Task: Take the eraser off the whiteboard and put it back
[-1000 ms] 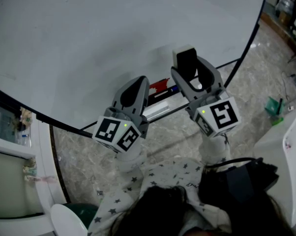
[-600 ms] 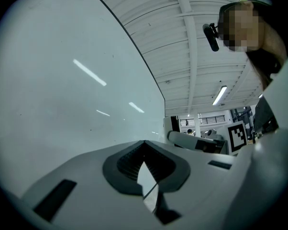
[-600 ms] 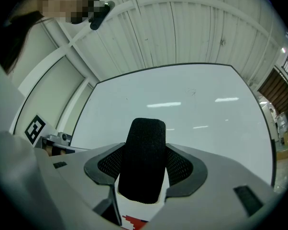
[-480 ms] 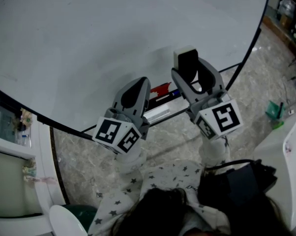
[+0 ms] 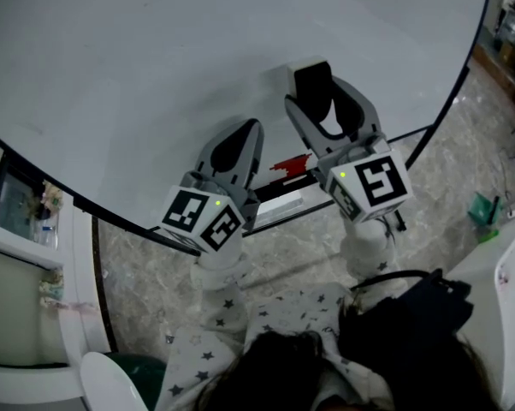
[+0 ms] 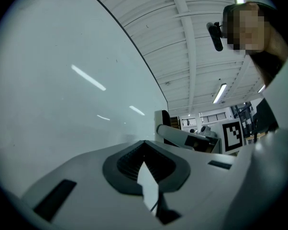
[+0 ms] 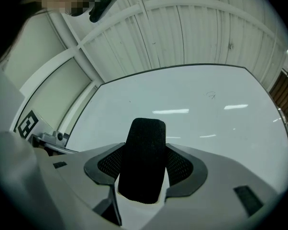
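Eraser point(image 7: 143, 159) between fingers point(image 7: 184, 166) of right gripper point(image 5: 319, 99)

Head view steeply down, gripper views upward (all share whiteboard point(image 5: 155, 58))

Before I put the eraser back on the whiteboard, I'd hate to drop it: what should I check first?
1. Eraser clamped between the right tool's jaws: ok.
2. Left tool shut, empty and off to the side of the eraser: ok.
3. Whiteboard surface ahead of the eraser bare: ok.
4. Eraser already touching the whiteboard: cannot tell.
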### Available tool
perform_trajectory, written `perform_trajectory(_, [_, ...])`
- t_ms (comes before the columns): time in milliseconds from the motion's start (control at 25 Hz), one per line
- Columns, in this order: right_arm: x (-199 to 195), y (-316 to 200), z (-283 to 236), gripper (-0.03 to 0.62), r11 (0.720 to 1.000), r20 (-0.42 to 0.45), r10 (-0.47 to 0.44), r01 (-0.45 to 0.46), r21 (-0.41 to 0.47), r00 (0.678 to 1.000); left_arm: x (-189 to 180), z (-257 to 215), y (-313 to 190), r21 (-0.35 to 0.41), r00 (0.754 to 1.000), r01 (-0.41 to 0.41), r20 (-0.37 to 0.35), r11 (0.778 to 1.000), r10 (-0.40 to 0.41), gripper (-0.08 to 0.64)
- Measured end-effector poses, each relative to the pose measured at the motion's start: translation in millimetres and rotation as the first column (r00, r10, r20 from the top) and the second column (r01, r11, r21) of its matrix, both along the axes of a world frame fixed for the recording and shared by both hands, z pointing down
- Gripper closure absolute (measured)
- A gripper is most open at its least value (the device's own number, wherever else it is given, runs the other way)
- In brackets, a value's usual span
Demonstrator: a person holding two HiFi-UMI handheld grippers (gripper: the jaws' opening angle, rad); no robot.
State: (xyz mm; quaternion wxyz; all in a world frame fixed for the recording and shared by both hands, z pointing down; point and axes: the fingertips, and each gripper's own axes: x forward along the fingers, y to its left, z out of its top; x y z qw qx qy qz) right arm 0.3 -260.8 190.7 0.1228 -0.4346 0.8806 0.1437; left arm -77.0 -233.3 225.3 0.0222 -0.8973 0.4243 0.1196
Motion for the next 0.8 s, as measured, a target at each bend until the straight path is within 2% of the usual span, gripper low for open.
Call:
perform_trajectory(240, [-17.0, -22.7, -8.0, 0.334, 0.999, -0.012, 0.003, -0.002, 0.036, 1.000, -9.8, -1.8, -17.7, 0.009, 1.000, 0.003, 0.013, 1.000, -0.003, 0.560])
perform_trajectory(480, [-34.5, -48.5, -3.9, 0.334, 0.999, -0.017, 0.011, -0.010, 0.031, 1.000, -22.2, -3.5, -35.8, 0.004, 1.000, 0.005, 0.013, 1.000, -0.005, 0.559])
perform_trajectory(800, [-39.6, -48.6, -14.2, 0.334, 0.997, -0.028, 0.018, -0.015, 0.071, 0.999, -22.8, -9.1, -40.6, 0.019, 1.000, 0.006, 0.016, 1.000, -0.006, 0.560])
